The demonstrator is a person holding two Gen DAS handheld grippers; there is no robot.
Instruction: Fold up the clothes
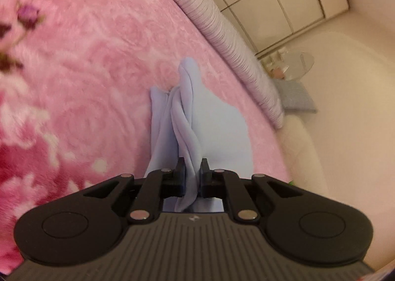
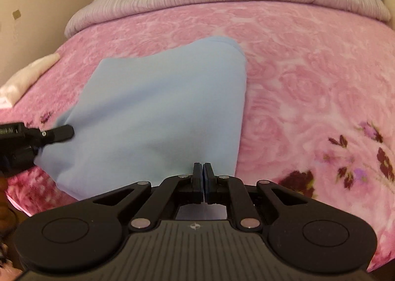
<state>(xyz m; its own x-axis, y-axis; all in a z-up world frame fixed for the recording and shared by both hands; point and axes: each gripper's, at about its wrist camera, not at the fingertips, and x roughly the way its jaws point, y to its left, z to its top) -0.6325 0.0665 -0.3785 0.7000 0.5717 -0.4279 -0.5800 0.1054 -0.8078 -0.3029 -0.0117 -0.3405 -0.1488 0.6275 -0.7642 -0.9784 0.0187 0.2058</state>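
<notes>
Left wrist: left gripper (image 1: 193, 166) pinches the blue garment (image 1: 187, 118) (bunched) — right gripper (image 2: 203, 170) clamps its edge.

Two fisheye views, each riding on a hand-held gripper and looking forward along its fingers over a bed.

The left view sits just behind the left hand-held gripper (image 1: 192, 170), tilted down a little and rolled, close over the pink blanket (image 1: 98, 83); ahead of the fingers a bunched blue cloth (image 1: 187, 113) runs away, with the grey quilt (image 1: 222, 34) and a wall of cupboards (image 1: 284, 2) beyond. The right view sits just behind the right hand-held gripper (image 2: 203, 177), pitched more steeply down, facing the quilt at the far side. Both share the cloth, blanket and quilt; the right view also catches the left hand-held gripper off to its left.
</notes>
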